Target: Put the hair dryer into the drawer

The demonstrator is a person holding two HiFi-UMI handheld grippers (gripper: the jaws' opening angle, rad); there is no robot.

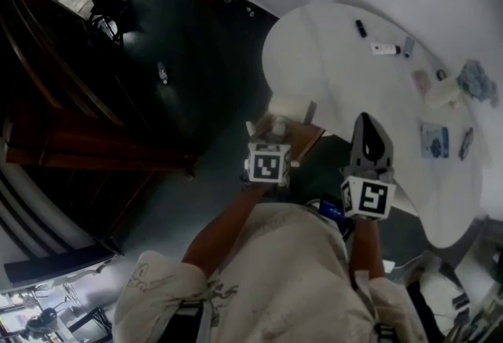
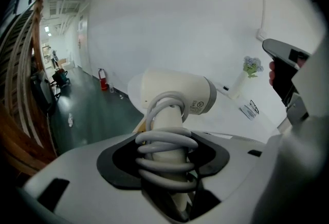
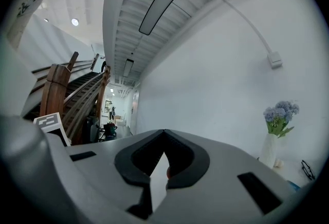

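Hair dryer [image 2: 177,95] first: its handle is pinched between the jaws of the left gripper [image 2: 167,159], which stand wide around it. One grey cord [image 2: 165,142] is coiled about four times round that handle. The handle's long axis runs straight out along the jaws, away from the gripper. The cream barrel sits crosswise at the far end, its grey-ringed end pointing over the white table [image 1: 338,58]. The right gripper [image 3: 164,133] has its jaw tips pressed together and carries nothing. In the head view it hangs over the table's near edge, to the right of the left one. Just under the left gripper, against that same near edge of the table, shows what I take to be the drawer [image 1: 309,138], one brown wooden box whose opening cannot be made out. If so, the hair dryer lies right above it and the left hand is much the nearer. The coming move then looks like a lowering, with the handle tipped flat enough to fit. Farther out on the table stand one vase of flowers [image 2: 250,67] and roughly eight small items too small to name. In all: one hair dryer, one cord, two grippers, one table.
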